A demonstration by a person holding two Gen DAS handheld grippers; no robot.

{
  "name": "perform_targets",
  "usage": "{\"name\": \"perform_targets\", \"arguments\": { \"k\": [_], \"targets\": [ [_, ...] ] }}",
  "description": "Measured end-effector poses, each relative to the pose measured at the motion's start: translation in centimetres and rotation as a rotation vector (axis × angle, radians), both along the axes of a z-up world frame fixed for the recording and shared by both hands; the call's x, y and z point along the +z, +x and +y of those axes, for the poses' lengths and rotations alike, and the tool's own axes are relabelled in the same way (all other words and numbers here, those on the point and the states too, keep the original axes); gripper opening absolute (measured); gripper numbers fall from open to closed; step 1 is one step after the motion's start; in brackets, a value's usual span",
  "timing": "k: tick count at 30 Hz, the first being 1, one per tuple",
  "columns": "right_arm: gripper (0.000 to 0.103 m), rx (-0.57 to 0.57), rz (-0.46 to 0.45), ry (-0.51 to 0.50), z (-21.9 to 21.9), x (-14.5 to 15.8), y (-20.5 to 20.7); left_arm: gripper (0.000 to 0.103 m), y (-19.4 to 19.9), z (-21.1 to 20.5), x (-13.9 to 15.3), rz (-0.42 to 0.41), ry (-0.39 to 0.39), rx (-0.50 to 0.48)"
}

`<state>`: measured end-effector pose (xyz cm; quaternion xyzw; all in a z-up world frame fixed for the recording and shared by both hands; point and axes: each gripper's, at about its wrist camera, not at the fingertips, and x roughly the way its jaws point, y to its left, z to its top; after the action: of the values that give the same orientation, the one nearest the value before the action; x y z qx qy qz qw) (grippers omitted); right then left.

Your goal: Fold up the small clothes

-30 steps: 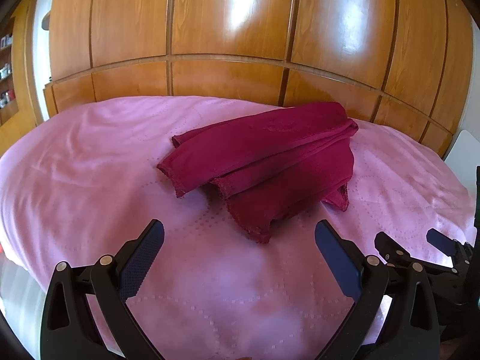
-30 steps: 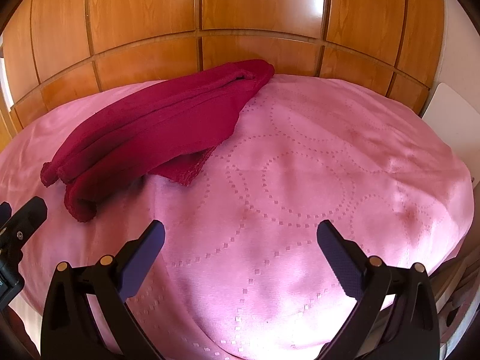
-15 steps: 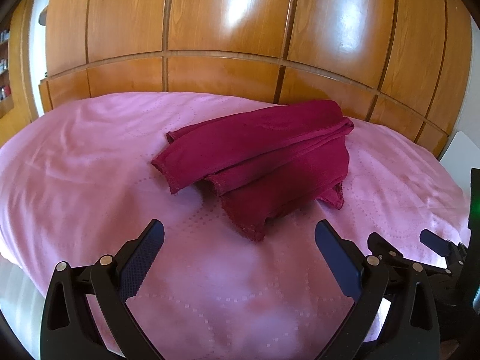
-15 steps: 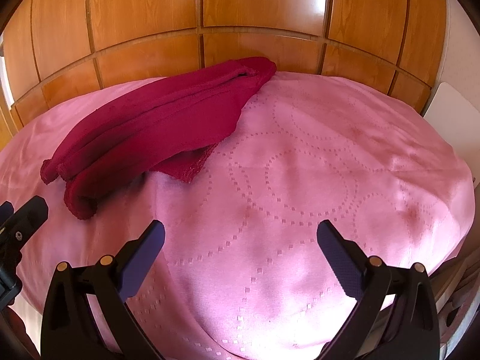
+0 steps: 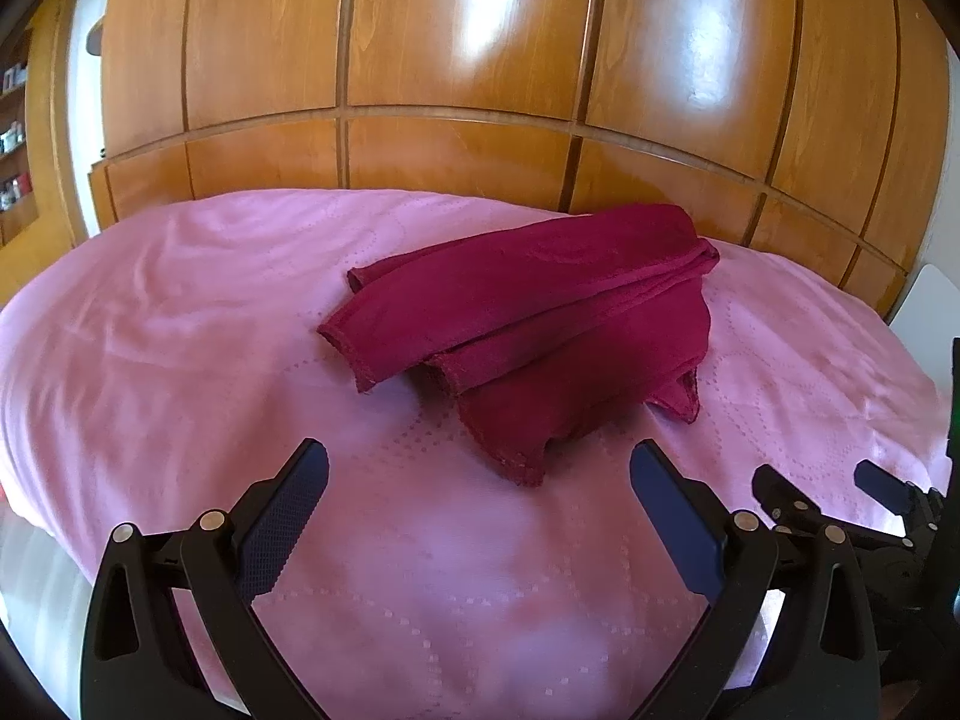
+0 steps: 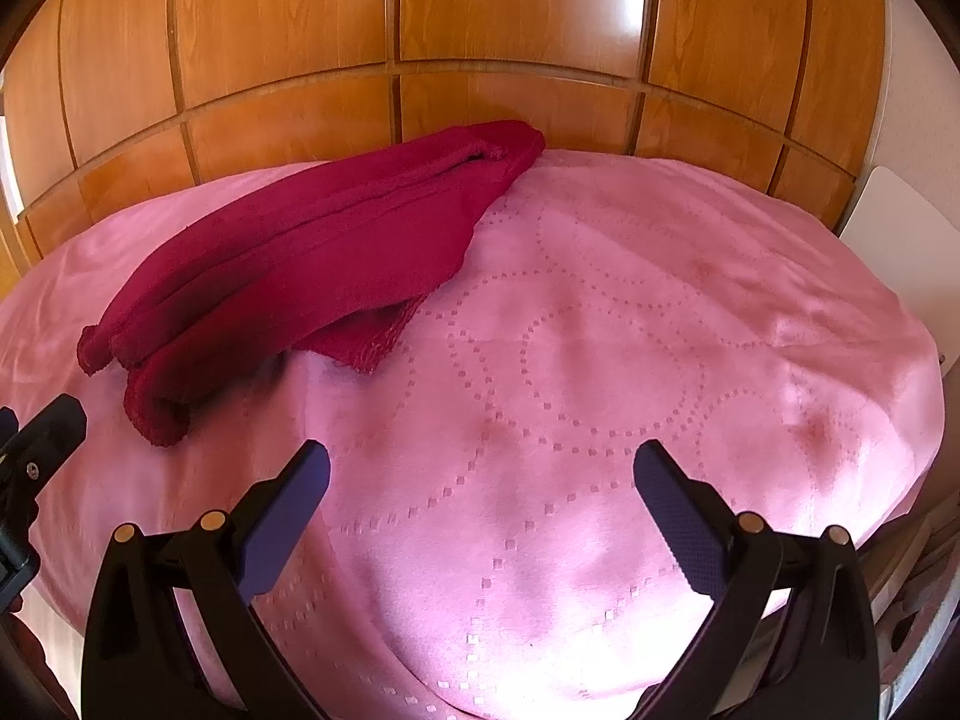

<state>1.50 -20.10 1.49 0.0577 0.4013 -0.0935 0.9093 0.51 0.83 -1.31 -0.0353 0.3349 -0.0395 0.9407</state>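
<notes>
A dark red garment lies loosely folded in several layers on the pink bedspread, its long side running toward the far right. My left gripper is open and empty, just short of the garment's near hem. My right gripper is open and empty over bare bedspread, with the garment to its far left. The right gripper also shows at the lower right of the left wrist view. A left gripper finger shows at the left edge of the right wrist view.
A glossy wooden panelled wardrobe stands right behind the bed. A white panel stands at the bed's right side. Shelves with small items are at the far left.
The left gripper has turned a little to the left, so the garment sits slightly further right in its view. The right view is almost unchanged. Both grippers stay open.
</notes>
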Motion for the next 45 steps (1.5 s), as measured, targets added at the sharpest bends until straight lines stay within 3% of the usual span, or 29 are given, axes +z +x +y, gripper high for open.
{"name": "perform_targets", "arguments": {
  "k": [34, 38, 42, 45],
  "targets": [
    [0.101, 0.029, 0.028, 0.042, 0.0, -0.7, 0.3, 0.1, 0.4, 0.6, -0.1, 0.028, -0.012, 0.014],
    [0.101, 0.035, 0.067, 0.095, -0.6, -1.6, 0.7, 0.1, 0.9, 0.9, -0.2, 0.037, -0.01, 0.011],
    [0.101, 0.05, 0.13, 0.219, -1.8, -3.2, 1.4, 0.1, 2.2, 2.3, -0.5, 0.048, -0.016, 0.0],
    [0.101, 0.047, 0.155, 0.303, -2.8, -4.3, 1.6, 0.1, 4.3, 5.1, -0.7, 0.095, -0.082, 0.003]
  ]
}}
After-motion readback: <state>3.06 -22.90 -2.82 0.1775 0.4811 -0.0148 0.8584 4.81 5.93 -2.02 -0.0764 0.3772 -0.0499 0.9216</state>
